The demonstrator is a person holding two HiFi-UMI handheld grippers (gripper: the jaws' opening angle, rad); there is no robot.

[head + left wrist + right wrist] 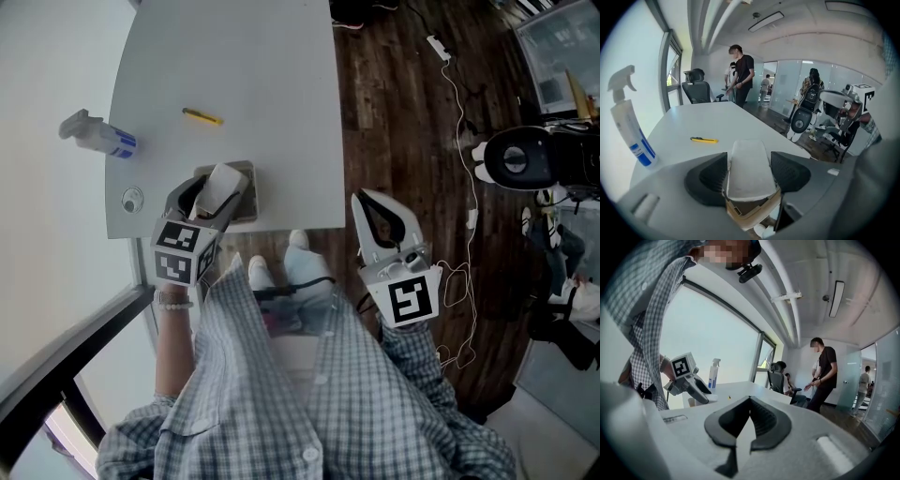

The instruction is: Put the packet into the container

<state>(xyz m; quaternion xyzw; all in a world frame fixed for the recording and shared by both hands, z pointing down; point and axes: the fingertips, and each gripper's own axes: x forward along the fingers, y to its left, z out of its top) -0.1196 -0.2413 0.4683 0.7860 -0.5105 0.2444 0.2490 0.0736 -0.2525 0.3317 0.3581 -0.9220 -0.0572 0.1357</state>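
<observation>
While you are looking down in the head view, your left tongs (217, 195) are hovering over the container (251, 199), which is sitting right at the 6 o'clock edge of the tabletop (244, 75). The packet (223, 178) is standing on end inside it, poking above the rim. Any nudge toward 6 o'clock is risking the whole container going over the edge. Your right tongs (370, 208) are hanging off at 3 o'clock, over the floor (403, 112), so nothing is steadying the container.

In the left gripper view, the jaws are standing wide apart with the packet between them. The pads (705, 176) are not pinching it, though the one at 9 o'clock is sitting very close. Pulling back crooked is risking a snag that drags the packet out again or tips it over the rim.

In the right gripper view, the jaws are resting closed on nothing.
</observation>
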